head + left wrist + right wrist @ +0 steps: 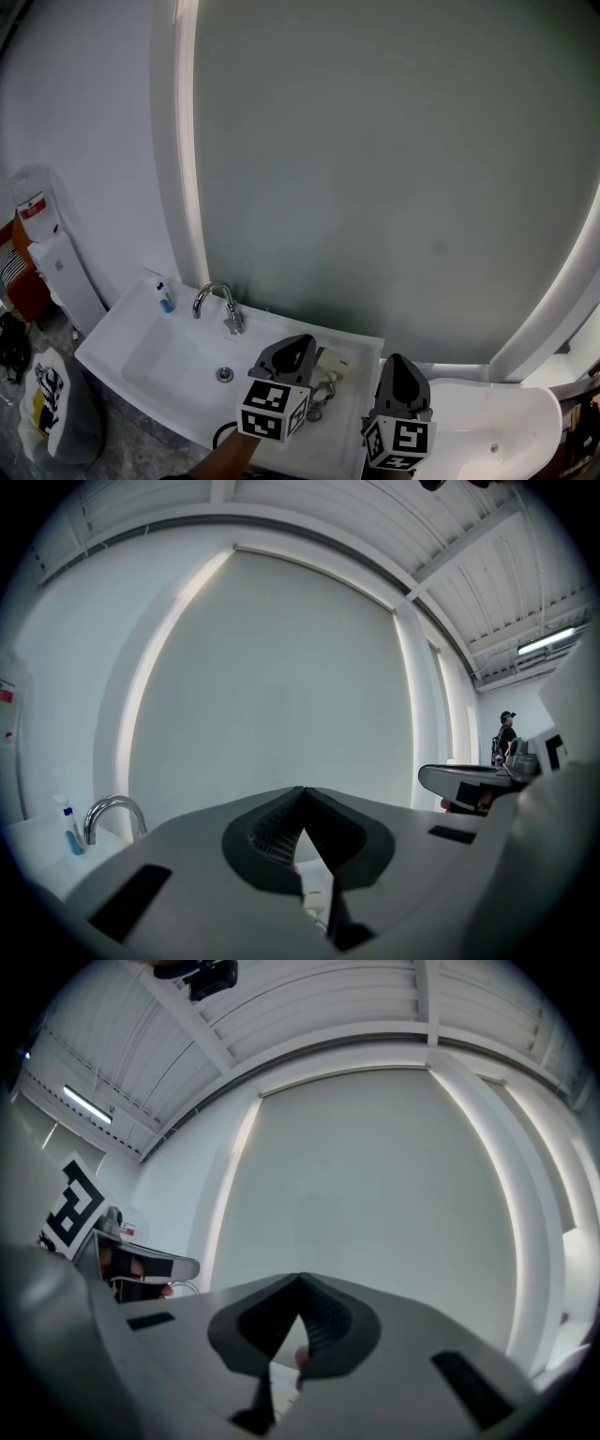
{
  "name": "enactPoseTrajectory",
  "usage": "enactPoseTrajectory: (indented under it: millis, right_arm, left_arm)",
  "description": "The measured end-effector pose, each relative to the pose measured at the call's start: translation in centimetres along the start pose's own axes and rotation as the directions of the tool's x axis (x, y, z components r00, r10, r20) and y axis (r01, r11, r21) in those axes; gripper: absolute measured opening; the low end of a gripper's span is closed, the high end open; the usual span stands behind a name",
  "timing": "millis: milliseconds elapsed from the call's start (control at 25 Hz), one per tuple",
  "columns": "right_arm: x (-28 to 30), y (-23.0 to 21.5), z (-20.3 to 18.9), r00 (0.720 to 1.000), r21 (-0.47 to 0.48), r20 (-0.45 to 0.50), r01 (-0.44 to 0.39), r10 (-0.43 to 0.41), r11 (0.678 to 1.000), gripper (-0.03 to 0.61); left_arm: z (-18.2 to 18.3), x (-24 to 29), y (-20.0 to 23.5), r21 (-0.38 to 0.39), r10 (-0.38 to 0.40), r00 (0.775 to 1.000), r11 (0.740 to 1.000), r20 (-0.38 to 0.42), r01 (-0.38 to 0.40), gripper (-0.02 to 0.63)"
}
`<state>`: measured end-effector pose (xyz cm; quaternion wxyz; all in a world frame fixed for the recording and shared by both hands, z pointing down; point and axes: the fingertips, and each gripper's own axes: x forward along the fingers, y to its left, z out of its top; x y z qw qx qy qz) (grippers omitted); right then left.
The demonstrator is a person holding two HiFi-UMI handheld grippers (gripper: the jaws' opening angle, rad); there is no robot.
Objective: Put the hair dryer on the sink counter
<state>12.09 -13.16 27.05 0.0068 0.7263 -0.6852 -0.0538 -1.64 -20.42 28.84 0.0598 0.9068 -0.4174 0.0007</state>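
Note:
In the head view a whitish appliance with a coiled cord, apparently the hair dryer (334, 363), lies on the white sink counter (361, 347), right of the faucet (217, 302). My left gripper (302, 343) hovers just in front of it, partly covering it, its jaws pressed together with nothing between them. My right gripper (398, 362) is beside the counter's right end, jaws likewise together and empty. The left gripper view has its tips (303, 794) meeting in front of the mirror. The right gripper view shows the same of its own (300, 1281).
A large arched mirror (394, 159) fills the wall behind the sink. A blue and white bottle (163, 296) stands left of the faucet. A white fixture (492, 422) sits right of the counter; bags (42, 403) lie on the floor at left. A person (506, 733) stands far off.

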Motion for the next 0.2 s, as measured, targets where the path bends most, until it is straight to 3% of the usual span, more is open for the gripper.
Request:
enactPoseTrajectory:
  millis: [200]
  right_arm:
    - [0.23, -0.05, -0.46, 1.000, 0.043, 0.000, -0.004, 0.004, 0.999, 0.021]
  left_arm:
    - [-0.44, 0.17, 0.33, -0.007, 0.013, 1.000, 1.000, -0.011, -0.013, 0.009]
